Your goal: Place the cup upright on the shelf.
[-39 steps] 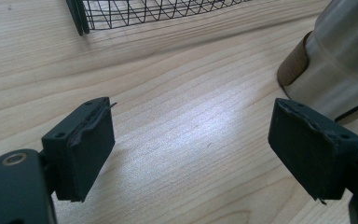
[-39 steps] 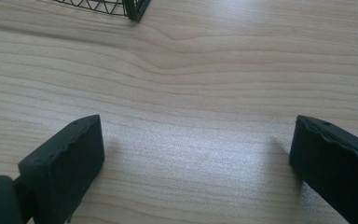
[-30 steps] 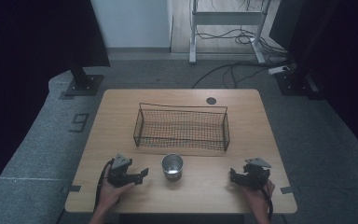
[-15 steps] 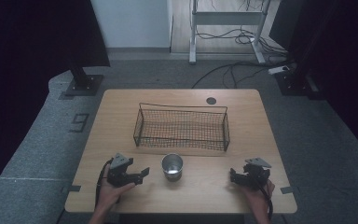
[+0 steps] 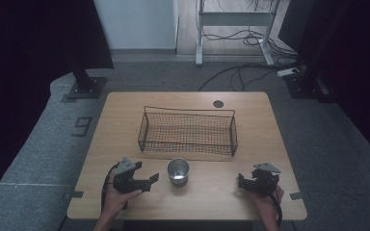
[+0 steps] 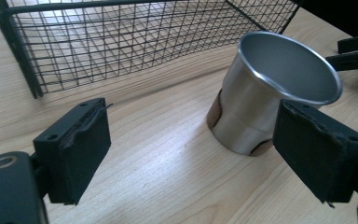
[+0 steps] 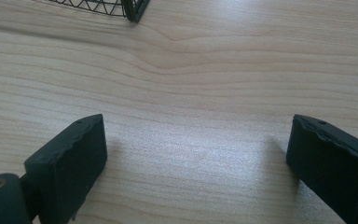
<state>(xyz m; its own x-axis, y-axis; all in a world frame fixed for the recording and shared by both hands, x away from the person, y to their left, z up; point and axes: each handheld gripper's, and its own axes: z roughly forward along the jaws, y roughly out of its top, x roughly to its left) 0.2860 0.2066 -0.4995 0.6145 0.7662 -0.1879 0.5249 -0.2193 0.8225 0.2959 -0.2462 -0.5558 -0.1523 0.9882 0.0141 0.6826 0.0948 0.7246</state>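
Polished steel, thin-walled and flared at the rim: the cup (image 5: 178, 172) stands upright near the middle of the counter's (image 5: 125, 110) near edge, just in front of the wire basket (image 5: 188, 131). It looks light and stiff, and its smooth side may slip under a loose hold, while a hard pinch on the rim could tip it. The straighter lower wall, below the flare, seems the better place to grip, with one finger on either side.

The left gripper (image 5: 150, 179) sits just beside the cup on the side of the counter's left edge. Its fingers (image 6: 77, 147) have just been opening and now stand apart, with bare wood between them; the cup is just past the far finger and not pressed. The right gripper (image 5: 241, 182) rests near the near right corner, well apart from the cup, its fingers (image 7: 70, 158) spread wide over bare wood.
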